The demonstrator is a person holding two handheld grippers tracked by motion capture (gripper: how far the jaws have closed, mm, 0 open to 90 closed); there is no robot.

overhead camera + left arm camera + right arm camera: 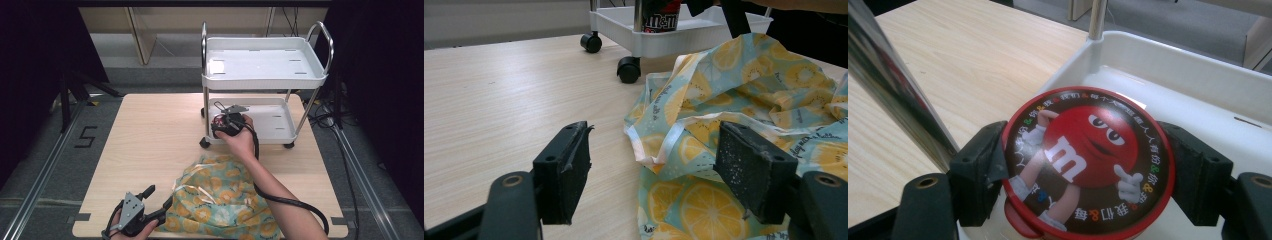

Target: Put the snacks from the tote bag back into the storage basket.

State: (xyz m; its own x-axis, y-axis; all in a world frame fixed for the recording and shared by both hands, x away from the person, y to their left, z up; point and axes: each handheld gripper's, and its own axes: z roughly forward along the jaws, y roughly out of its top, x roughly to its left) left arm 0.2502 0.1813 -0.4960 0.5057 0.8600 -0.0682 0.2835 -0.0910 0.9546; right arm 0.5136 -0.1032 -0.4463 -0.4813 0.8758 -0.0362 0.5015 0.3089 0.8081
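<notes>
Candy tub [1088,162], base hidden, between right tongs [1088,170].

High view looks down over the table [150,145]; gripper views sit low, close — all share the cart [265,75].

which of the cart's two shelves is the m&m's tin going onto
The lower shelf: the right gripper holds the M&M's tin over its corner by the chrome post, while the upper shelf sits above.
</notes>
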